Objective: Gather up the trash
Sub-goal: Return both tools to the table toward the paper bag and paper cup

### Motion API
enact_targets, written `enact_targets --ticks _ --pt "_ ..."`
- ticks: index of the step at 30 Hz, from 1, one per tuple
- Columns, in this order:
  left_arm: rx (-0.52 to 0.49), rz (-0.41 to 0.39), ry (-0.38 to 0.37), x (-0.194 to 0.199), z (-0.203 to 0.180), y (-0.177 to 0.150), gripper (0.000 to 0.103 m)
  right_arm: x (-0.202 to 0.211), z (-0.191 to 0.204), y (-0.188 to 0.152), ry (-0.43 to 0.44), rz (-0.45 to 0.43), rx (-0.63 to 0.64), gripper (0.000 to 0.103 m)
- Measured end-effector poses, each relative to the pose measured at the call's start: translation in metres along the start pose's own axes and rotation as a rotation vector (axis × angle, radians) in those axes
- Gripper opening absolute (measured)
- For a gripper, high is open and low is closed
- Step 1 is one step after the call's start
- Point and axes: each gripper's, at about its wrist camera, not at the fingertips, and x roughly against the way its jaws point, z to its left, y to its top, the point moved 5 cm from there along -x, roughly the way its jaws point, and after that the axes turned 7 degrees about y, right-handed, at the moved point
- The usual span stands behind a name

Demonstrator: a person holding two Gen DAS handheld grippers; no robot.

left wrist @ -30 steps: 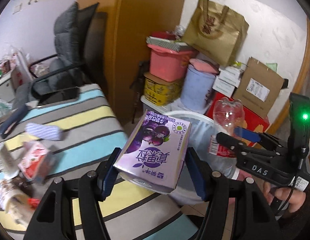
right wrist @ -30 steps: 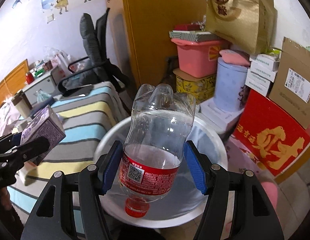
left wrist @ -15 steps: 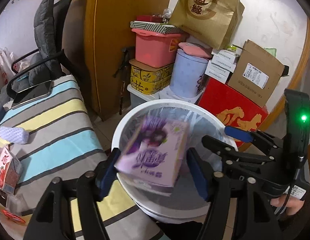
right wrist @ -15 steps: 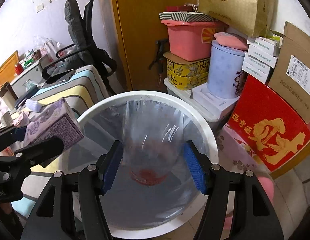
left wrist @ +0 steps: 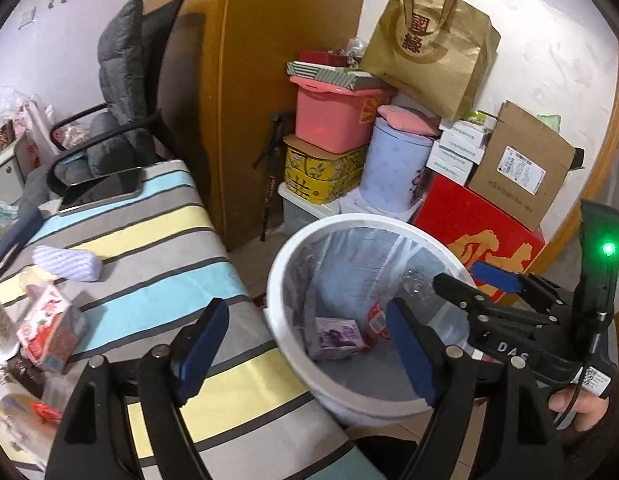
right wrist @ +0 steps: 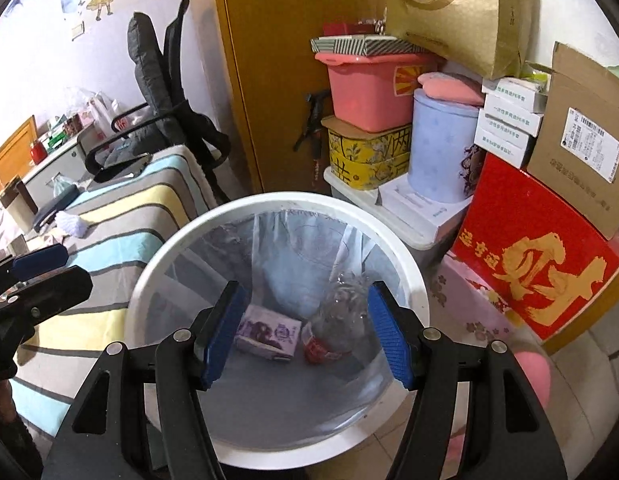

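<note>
Both my tools were released at this moment. My left gripper had its jaws wide apart with nothing between them, and my right gripper was the same, hanging over the bin.

The carton lay at the bottom of the bin, at about 9 o'clock from the bottle, and the two seemed to touch. So these two pcs of trash were already in.

More trash waited on the striped table: a red-white carton at 9 o'clock in the left view, a white wad at about 10 o'clock, and wrappers at 8 o'clock, blurred, I could not tell what exactly.

What could go wrong, in my opinion: the bin stood just beside the table edge, and my left gripper was near its rim. If I swung back to the table too quick, a finger could catch the rim or the thin liner and tip the bin. Also the red-white carton looked crumpled, so the pads might slip or squeeze out some liquid.
</note>
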Motion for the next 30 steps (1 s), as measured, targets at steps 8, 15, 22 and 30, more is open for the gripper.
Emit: enact_targets --ticks 8,15,22,30 --pt "0.045 -0.021 0.09 0.024 0.033 -0.012 0.083 0.012 0.023 0.001 0.034 -0.041 0.012 0.066" --pt "0.102 -0.038 0.188 0.048 0.073 -0.031 0.083 0.015 0.051 -0.003 0.086 -0.049 0.048 0.066" --pt "0.179 -0.061 0.271 0.078 0.121 -0.052 0.084 0.012 0.087 -0.008 0.158 -0.044 0.095 0.066" --pt "0.27 -0.069 0.383 0.108 0.183 -0.087 0.085 0.006 0.138 -0.021 0.256 -0.019 0.174 0.066"
